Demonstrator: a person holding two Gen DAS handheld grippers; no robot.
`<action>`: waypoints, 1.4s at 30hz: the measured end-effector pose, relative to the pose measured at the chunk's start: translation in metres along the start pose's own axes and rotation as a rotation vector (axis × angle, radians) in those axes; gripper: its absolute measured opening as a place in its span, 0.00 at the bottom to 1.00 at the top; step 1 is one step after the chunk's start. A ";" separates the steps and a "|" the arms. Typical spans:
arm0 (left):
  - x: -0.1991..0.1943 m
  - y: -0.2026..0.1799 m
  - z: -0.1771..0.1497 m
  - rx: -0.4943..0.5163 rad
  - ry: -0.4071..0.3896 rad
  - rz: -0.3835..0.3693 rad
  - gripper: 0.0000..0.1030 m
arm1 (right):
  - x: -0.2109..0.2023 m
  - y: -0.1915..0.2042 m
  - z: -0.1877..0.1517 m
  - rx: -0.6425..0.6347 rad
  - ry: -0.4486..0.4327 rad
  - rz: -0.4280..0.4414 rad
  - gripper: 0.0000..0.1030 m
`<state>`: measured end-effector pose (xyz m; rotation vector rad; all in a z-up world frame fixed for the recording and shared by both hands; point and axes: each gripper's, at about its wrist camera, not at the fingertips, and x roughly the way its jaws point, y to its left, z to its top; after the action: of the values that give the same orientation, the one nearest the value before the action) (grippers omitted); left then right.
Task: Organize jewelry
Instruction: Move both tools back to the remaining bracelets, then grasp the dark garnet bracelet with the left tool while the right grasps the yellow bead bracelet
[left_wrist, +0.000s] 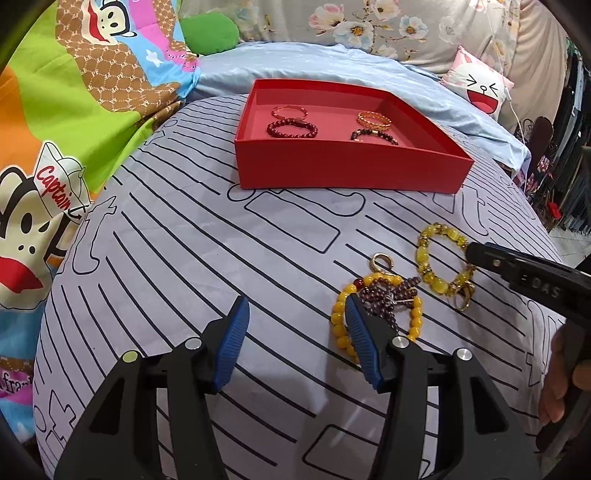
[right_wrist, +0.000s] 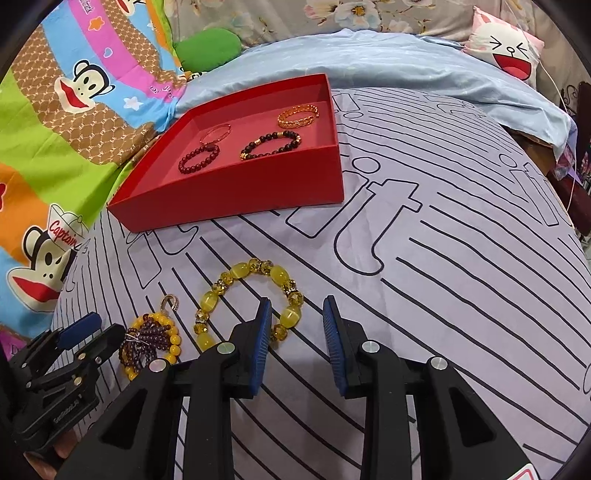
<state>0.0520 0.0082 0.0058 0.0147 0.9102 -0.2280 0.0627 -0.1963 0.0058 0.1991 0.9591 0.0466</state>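
A red tray (left_wrist: 332, 170) (right_wrist: 236, 192) on the bed holds several bracelets: a dark red bead one (left_wrist: 291, 129) (right_wrist: 198, 158), a thin pink one (left_wrist: 290, 110), a gold one (left_wrist: 373, 119) (right_wrist: 297, 112) and a dark bead one (left_wrist: 373, 136) (right_wrist: 271, 144). On the sheet lie a large yellow bead bracelet (left_wrist: 424, 258) (right_wrist: 243, 273), a small yellow bead bracelet with a purple bead strand (left_wrist: 391, 291) (right_wrist: 155, 339), and gold rings (left_wrist: 380, 260) (left_wrist: 463, 297). My left gripper (left_wrist: 295, 310) is open and empty beside the small bracelet. My right gripper (right_wrist: 297, 310) is open, its left finger at the large yellow bracelet.
The striped lilac sheet (left_wrist: 184, 258) covers the bed. A cartoon monkey quilt (left_wrist: 55, 147) lies left, a light blue blanket (left_wrist: 369, 70) and a white cartoon pillow (left_wrist: 476, 88) behind the tray. The right gripper's tip (left_wrist: 480, 254) shows in the left wrist view.
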 end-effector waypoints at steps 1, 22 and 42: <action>-0.001 0.000 0.000 -0.001 0.000 -0.001 0.50 | 0.001 0.001 0.000 -0.003 0.000 -0.002 0.28; -0.013 -0.009 0.001 0.002 -0.022 -0.045 0.56 | -0.012 0.000 -0.022 -0.042 -0.007 -0.082 0.10; 0.001 -0.026 -0.011 -0.001 0.015 -0.140 0.20 | -0.022 -0.005 -0.033 -0.017 -0.001 -0.066 0.10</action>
<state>0.0387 -0.0162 -0.0002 -0.0483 0.9276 -0.3585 0.0231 -0.1990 0.0039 0.1519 0.9630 -0.0059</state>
